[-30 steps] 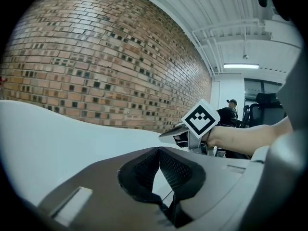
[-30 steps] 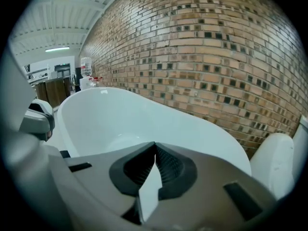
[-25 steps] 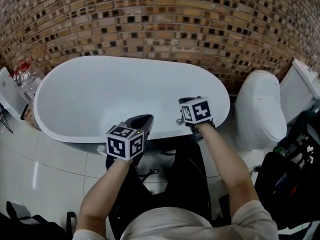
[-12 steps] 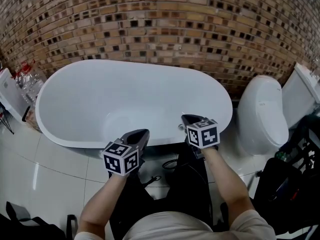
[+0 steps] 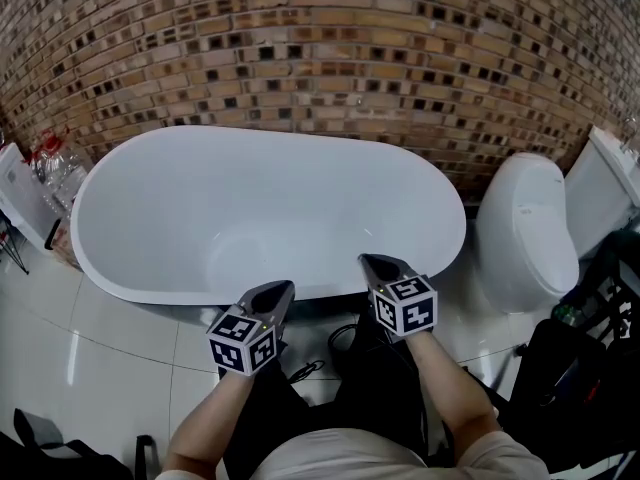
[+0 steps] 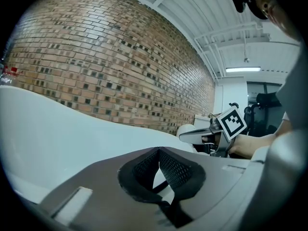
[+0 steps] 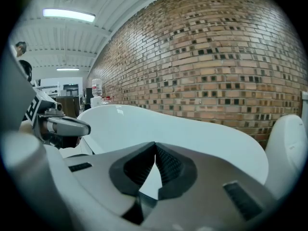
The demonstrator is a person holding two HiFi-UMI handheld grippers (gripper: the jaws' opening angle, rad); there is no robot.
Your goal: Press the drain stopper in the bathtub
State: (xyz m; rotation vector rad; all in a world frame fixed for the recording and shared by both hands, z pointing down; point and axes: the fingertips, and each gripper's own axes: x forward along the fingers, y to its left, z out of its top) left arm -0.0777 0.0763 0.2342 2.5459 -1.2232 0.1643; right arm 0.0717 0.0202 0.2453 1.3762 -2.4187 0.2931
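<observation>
The white oval bathtub [image 5: 120, 173] fills the middle of the head view; no drain stopper shows on its visible inner floor. Both grippers hang at the tub's near rim, just outside it. My left gripper [image 5: 278, 289] is shut with nothing between its jaws, its tip at the rim's front. My right gripper [image 5: 371, 262] is also shut and empty, a little further right along the same rim. In the left gripper view the tub wall [image 6: 53, 129] lies ahead of the closed left gripper [image 6: 158, 151]. The right gripper view shows the right gripper [image 7: 155, 145] closed before the tub [image 7: 202, 136].
A brick wall [image 5: 320, 48] backs the tub. A white toilet [image 5: 525, 228] stands to the right, with black bags [image 5: 570, 368] near it. Plastic bottles [image 5: 50, 158] and a white box sit at the far left. Glossy white floor tiles [image 5: 110, 338] lie in front, with cables underfoot.
Both grippers have drawn back toward me, from over the tub's near side to just outside its rim. The small metal fitting seen beside the right gripper is out of sight.
</observation>
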